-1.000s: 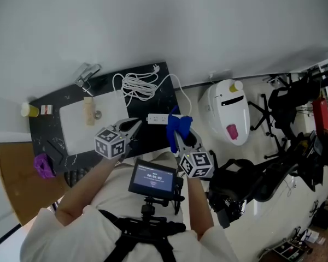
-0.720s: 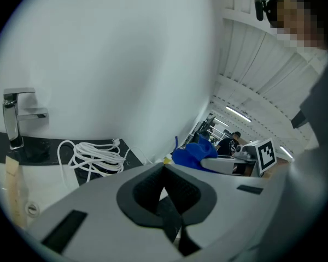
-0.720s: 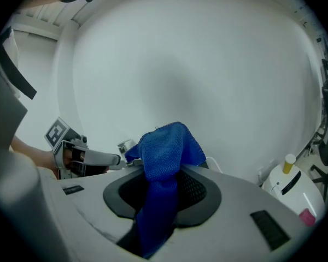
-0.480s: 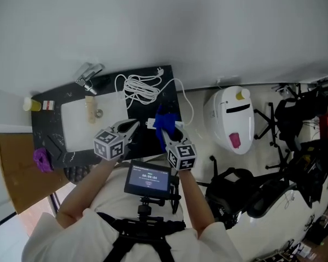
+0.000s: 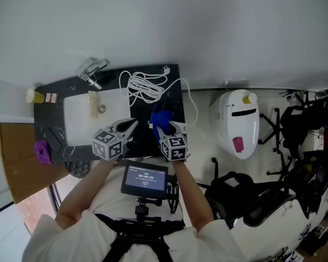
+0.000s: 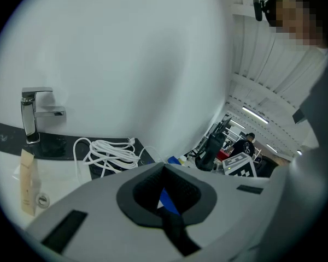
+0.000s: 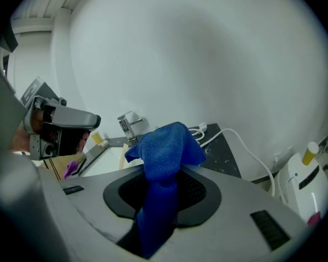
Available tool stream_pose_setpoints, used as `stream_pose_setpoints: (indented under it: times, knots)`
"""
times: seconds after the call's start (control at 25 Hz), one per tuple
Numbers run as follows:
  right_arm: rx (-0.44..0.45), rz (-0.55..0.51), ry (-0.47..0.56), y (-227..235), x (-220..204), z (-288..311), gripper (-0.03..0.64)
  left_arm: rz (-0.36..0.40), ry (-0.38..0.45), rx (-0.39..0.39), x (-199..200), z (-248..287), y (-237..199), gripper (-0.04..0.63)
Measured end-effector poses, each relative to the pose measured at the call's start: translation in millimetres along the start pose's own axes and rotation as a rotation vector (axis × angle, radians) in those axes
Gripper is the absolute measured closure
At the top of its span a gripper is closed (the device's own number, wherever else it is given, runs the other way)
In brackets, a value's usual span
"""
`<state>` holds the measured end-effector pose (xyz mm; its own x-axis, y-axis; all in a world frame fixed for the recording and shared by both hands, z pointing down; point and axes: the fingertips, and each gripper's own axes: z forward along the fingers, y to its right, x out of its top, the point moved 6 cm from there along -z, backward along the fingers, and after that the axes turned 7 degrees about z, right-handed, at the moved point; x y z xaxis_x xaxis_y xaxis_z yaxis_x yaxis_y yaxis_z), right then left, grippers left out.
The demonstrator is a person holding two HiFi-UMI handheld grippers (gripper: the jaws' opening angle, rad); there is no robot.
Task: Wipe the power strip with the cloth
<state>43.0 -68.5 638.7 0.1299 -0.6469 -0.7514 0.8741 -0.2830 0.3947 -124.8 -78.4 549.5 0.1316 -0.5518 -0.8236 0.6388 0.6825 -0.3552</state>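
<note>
Just right of the sink (image 5: 79, 119), over the black counter (image 5: 172, 75): right gripper (image 5: 167, 127), jaws clamped on the blue cloth (image 5: 159, 117). Between cloth and sink, left gripper (image 5: 128, 126), jaws together, empty. Power strip not made out; white cable (image 5: 147, 86) coiled beyond the cloth.

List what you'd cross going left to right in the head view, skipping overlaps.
purple object → faucet → blue cloth → white appliance. I left out the coiled white cable because it overlaps the cloth's span.
</note>
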Motion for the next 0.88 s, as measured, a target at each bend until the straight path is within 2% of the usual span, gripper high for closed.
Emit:
stream_pose_setpoints:
  times: [0.44,0.88]
  knots:
    - [-0.009,-0.008,-0.096,5.0,-35.3,41.7,0.512,0.006,-0.025,0.008,-10.6,-5.6,-2.2,0.595]
    - [-0.006,-0.011,-0.155,6.9,-44.7,60.6,0.511,0.007,-0.038,-0.003,-11.3,-5.1,-4.0,0.595]
